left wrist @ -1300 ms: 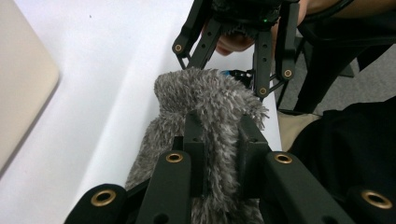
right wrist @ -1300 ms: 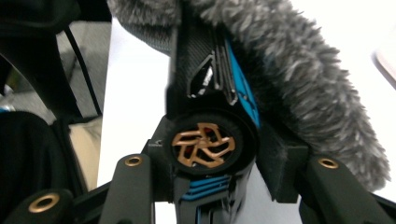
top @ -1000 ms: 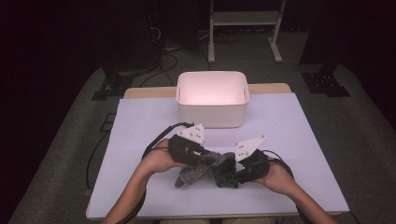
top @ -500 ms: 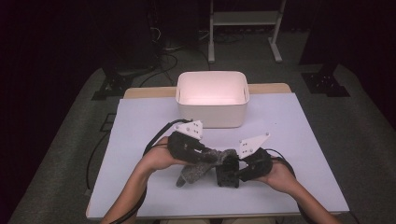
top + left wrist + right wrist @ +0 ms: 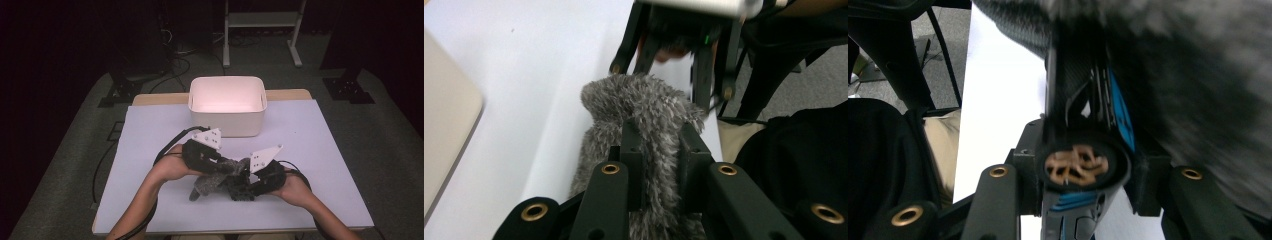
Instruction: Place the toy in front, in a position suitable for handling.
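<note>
- Left gripper view: my left gripper [image 5: 659, 150] has its two black jaws pinched tight on the fluffy grey fabric pouch [image 5: 644, 107], with the fur bulging up between and above them.
- In the right gripper view, my right gripper [image 5: 1083, 167] is clamped about half-wide on a black cylindrical device with blue trim and a round end full of copper-coloured parts [image 5: 1079, 165]; the grey fur lies blurred just beyond it.
- From the high view, both grippers meet over the near middle of the white table [image 5: 325, 135], and the pouch [image 5: 207, 185] hangs between them, its lower end touching the tabletop.
- The white rectangular plastic bin [image 5: 227, 102] stands at the far edge, well apart from the pouch.
- Compared with a second ago, my hands and the pouch sit almost where they were; both grips are unchanged.
</note>
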Tool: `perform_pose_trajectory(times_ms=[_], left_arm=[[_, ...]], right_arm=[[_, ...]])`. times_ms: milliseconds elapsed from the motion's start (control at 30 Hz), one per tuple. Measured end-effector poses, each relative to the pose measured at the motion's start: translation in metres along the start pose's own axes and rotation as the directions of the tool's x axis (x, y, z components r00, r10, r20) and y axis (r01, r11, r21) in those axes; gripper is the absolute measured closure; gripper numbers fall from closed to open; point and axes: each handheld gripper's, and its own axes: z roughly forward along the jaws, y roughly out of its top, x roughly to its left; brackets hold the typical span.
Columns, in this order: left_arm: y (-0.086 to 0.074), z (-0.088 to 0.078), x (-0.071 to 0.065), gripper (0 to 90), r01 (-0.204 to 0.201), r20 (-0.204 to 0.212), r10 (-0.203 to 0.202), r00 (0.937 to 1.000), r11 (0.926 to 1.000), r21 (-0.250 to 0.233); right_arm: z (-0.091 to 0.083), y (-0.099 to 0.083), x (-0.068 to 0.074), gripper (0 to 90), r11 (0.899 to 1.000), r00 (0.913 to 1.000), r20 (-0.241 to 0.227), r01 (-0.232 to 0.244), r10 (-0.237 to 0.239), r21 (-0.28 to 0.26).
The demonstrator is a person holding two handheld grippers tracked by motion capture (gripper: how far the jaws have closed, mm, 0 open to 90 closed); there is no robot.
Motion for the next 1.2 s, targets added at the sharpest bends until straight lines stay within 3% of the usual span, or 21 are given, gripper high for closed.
perform_pose_trajectory(times_ms=[233, 333, 600, 767, 867, 1000, 1200], left_arm=[[-0.019, 0.009, 0.004, 77.7, 0.043, 0.018, -0.043, 0.9989, 0.9991, 0.0], [-0.018, 0.012, 0.005, 77.6, 0.041, 0.032, -0.041, 0.9986, 0.9991, -0.011], [-0.012, -0.002, 0.007, 77.6, 0.042, 0.028, -0.04, 0.9988, 0.9978, -0.051], [-0.013, -0.012, 0.006, 77.5, 0.042, 0.002, -0.042, 0.9991, 0.9982, -0.043], [-0.013, -0.016, 0.006, 77.5, 0.039, -0.005, -0.04, 0.9992, 0.9984, -0.04], [-0.012, -0.021, 0.006, 77.6, 0.039, -0.01, -0.039, 0.9992, 0.9981, -0.048], [-0.011, -0.024, 0.005, 77.2, 0.029, -0.032, -0.03, 0.9991, 0.9993, -0.023]], right_arm=[[-0.017, -0.017, -0.008, 56.2, 0.997, 0.9968, 0.015, -0.078, 0.079, -0.028], [-0.015, -0.016, -0.006, 56.2, 0.997, 0.9971, 0.022, -0.072, 0.073, -0.03], [-0.004, -0.007, -0.006, 56.6, 0.997, 0.9982, 0.018, -0.056, 0.057, -0.045], [0.007, 0.006, -0.005, 57.8, 0.997, 0.9993, 0.013, -0.035, 0.036, -0.065], [0.013, 0.014, -0.004, 57.9, 0.999, 0.9998, 0.015, -0.014, 0.015, -0.049], [0.018, 0.018, -0.007, 58.0, 0.997, 0.9997, -0.008, -0.023, 0.023, -0.074], [0.025, 0.024, -0.004, 58.0, 0.997, 0.9997, -0.026, -0.001, -0.001, -0.073]])
